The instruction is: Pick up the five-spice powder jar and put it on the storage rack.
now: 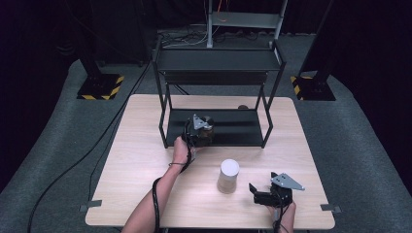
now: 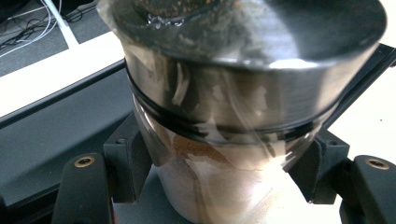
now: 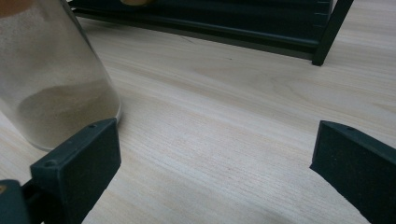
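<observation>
A clear, dark-lidded jar (image 2: 233, 116) of brown powder stands on the shelf's (image 1: 233, 133) lower tier.

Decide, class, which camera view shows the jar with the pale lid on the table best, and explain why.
The high view: the whole pale-lidded jar stands upright on the table, left of the open right gripper. The right gripper view cuts it off at the left edge, showing powder inside. In the left gripper view another jar is held.

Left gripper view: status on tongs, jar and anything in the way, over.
Left tongs shut on clear glass jar with brown powder at the black metal rack's lower shelf. Right tongs open, beside white-lidded glass jar. Nothing blocking.
</observation>
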A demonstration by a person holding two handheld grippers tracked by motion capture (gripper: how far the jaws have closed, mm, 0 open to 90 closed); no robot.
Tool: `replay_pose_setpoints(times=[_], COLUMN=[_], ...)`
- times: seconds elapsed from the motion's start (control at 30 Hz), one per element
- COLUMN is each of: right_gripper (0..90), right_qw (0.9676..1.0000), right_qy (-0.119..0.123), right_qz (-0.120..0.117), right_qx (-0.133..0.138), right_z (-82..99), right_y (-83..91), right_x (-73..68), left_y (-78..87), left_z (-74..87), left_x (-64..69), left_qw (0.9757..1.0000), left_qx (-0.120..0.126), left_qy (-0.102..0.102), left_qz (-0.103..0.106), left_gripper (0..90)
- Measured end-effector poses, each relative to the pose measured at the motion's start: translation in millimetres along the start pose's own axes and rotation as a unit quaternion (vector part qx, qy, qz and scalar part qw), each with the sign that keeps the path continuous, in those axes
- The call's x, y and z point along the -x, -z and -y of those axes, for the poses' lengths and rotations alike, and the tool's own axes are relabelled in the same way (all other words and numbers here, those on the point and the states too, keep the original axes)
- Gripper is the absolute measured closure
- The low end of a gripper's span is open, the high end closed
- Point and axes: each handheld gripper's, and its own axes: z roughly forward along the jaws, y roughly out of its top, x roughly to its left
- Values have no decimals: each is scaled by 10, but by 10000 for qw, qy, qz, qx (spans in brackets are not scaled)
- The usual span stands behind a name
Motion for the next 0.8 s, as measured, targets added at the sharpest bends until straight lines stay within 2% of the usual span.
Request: replay_pose_setpoints(times=[0.33,0.8], right_gripper=[1,1], right_qw=[10000,10000], right_qy=[7,0], right_qz=[1,4], right_qx=[17,14], right_z=[6,5], right_y=[3,2], right_x=[1,1], left_y=[-73,-171], left_z=[-37,-89], left_x=[-7,-47], left_qw=[10000,10000], left_qx=[-42,-3], left_qy=[-33,63], left_qz=[-16,-65], left_gripper=[305,305])
